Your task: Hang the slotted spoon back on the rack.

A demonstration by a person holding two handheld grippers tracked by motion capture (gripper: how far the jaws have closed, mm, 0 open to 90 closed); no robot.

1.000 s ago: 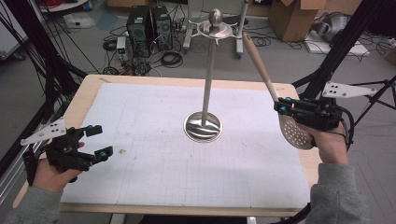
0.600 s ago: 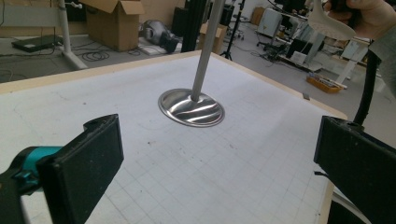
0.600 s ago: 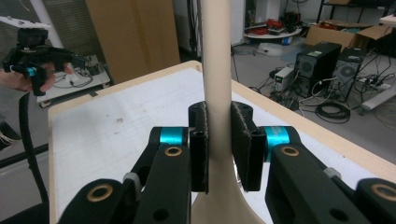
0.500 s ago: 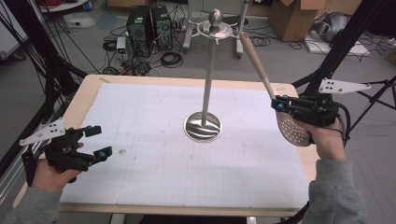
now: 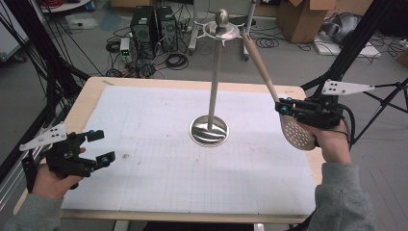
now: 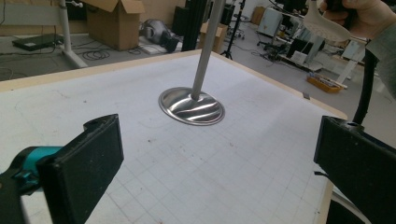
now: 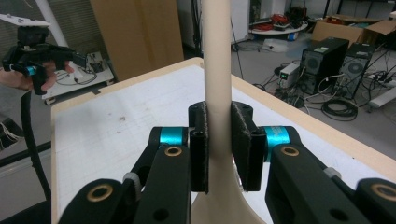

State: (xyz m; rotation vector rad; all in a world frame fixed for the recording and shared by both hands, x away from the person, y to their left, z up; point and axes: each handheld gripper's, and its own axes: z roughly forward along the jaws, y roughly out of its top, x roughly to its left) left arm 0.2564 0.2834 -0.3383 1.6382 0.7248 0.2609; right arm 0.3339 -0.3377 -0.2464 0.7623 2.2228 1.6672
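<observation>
A metal stand rises from its round base (image 5: 209, 131) (image 6: 191, 106) at the middle of the white gridded mat, with a hooked ring and ball at its top (image 5: 222, 26). My right gripper (image 5: 281, 107) (image 7: 219, 140) hovers over the table's right edge, shut on the neck of a beige skimmer. The skimmer's perforated bowl (image 5: 298, 134) (image 6: 324, 25) hangs below the jaws. Its handle (image 5: 260, 62) (image 7: 215, 70) slants up and left, its tip close beside the stand's top ring. My left gripper (image 5: 98, 147) (image 6: 222, 158) is low at the front left, open, with nothing between its jaws.
The wooden table (image 5: 91, 91) carries the mat (image 5: 159, 159). Behind it on the floor are computer towers (image 5: 154, 24), cables and cardboard boxes (image 5: 300, 17). Black frame legs (image 5: 365, 53) stand at the right and left sides.
My right gripper has shifted the skimmer slightly left, bringing the handle tip closer to the stand's top ring. The left gripper has stayed put.
</observation>
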